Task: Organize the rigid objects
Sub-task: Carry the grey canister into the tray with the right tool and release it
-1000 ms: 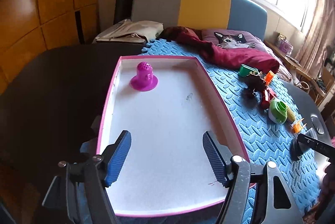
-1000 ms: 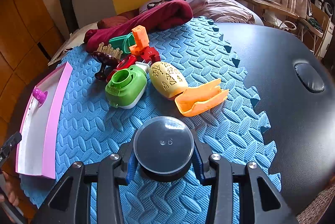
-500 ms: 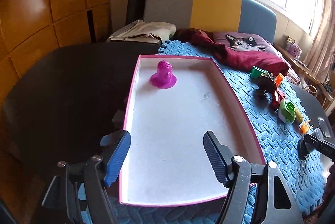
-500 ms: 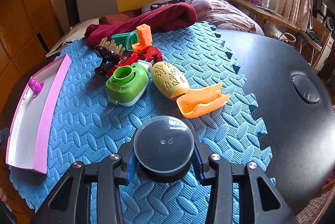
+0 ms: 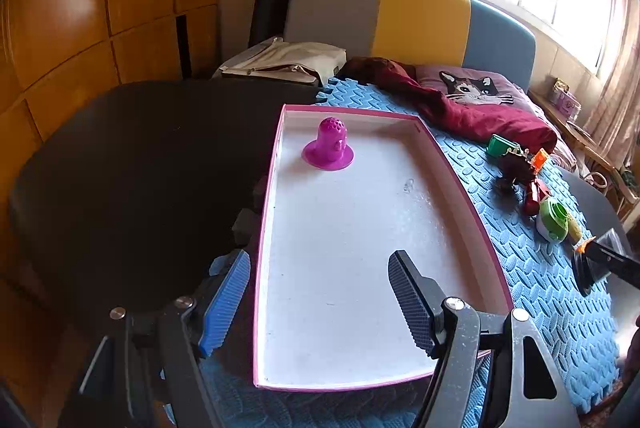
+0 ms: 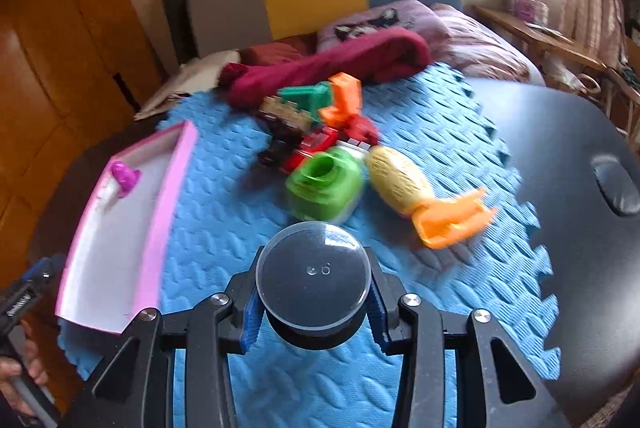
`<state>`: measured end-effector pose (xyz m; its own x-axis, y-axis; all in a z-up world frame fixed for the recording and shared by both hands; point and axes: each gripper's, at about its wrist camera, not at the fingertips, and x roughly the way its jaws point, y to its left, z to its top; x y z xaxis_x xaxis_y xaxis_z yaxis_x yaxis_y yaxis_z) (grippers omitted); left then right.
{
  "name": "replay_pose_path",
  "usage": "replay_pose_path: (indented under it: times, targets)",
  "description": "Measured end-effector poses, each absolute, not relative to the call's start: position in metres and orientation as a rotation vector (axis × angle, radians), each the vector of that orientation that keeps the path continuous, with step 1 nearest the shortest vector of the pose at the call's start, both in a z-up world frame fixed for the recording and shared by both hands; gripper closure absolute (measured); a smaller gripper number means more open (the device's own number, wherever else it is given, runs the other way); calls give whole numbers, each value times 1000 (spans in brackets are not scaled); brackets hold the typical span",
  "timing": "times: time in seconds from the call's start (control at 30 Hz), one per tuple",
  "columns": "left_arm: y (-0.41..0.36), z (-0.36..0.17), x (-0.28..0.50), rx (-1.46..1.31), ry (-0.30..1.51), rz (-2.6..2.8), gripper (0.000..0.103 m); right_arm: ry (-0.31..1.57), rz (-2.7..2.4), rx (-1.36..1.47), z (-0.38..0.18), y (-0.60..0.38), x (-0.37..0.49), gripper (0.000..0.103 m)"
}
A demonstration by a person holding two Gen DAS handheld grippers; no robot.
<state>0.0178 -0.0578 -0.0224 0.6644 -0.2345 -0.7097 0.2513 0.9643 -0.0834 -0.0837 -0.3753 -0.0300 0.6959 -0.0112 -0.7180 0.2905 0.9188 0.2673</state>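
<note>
In the left wrist view, the left gripper (image 5: 318,298) hangs over the near end of a pink-rimmed tray (image 5: 456,179), its blue-padded fingers (image 5: 224,302) spread wide with nothing between them. The tray lies on a blue foam mat (image 5: 532,268) that covers part of a dark table (image 5: 132,163). A purple perforated toy (image 5: 329,144) stands upright in the tray's far left corner. To the right on the mat lies a row of toys, among them a green round one (image 5: 554,220). At the far right edge, the right gripper (image 5: 604,262) shows as a dark shape. A maroon cloth (image 5: 472,115) lies at the far end of the mat.

In the right wrist view, the right gripper (image 6: 312,302) is closed on a round black container with a clear lid (image 6: 312,276), its pads pressing both sides, above the mat. Beyond it lie the green toy, a yellow oval toy (image 6: 396,179) touching an orange piece (image 6: 452,220), and a blurred pile of red, brown and orange pieces. The tray sits to the left, well apart from the container. At the lower left edge, a hand (image 6: 18,384) grips a handle.
</note>
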Motion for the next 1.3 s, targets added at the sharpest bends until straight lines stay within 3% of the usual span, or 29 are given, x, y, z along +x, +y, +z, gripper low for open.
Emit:
replay_pose_path:
  times: [0.83, 1.2, 1.3]
  targets:
    - [-21, -23, 32, -54, 807, -220, 30, 811, 185, 237, 6, -251, 83, 60]
    - [-7, -32, 43, -77, 834, -197, 30, 969, 110, 124, -48, -229, 169, 59]
    - [-5, -33, 43, -82, 838, -194, 30, 953, 122, 153, -47, -235, 163, 49]
